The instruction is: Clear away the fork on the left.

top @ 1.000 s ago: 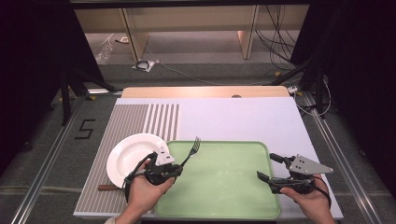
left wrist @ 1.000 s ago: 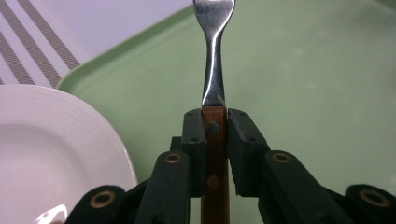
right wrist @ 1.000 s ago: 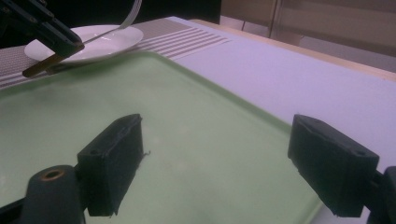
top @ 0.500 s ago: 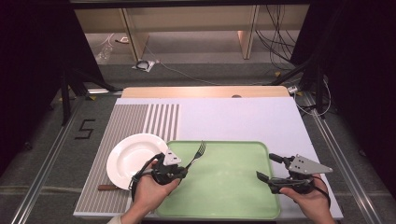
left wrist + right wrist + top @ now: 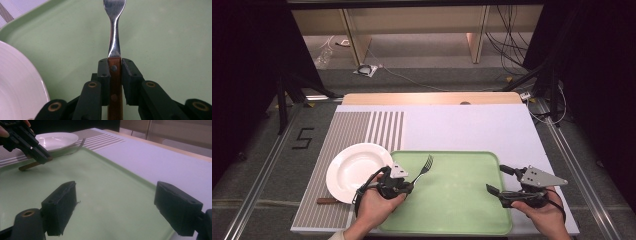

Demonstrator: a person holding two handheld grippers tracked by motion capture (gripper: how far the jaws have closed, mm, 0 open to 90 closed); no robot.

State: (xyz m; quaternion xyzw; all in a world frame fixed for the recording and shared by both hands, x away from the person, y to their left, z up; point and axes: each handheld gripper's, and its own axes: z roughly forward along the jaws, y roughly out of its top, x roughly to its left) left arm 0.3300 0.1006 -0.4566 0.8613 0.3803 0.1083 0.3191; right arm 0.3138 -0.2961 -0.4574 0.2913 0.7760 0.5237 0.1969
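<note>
The table [image 5: 472,125] in front of me carries a pale lilac mat, with a striped placemat [image 5: 357,132] on its left part. On the mat lies the green tray [image 5: 457,210], a shallow rectangle with rounded corners, and just beside its left edge sits a white plate [image 5: 352,172].

My left gripper [image 5: 408,184] hangs over the tray's near left corner, pinching the fork [image 5: 424,167] — both pads are pressed flat against the handle. In the left gripper view the fork [image 5: 114,37] runs straight ahead from the jaws: a reddish-brown wooden handle with two metal rivets, then a narrow polished steel neck that widens toward the tines. From above, the tines point up and to the right, over the tray's far left part, and the fork looks clear of the surface.

My right gripper [image 5: 499,180] sits by the tray's right edge, its pads spread wide with nothing between them — just green tray below.
</note>
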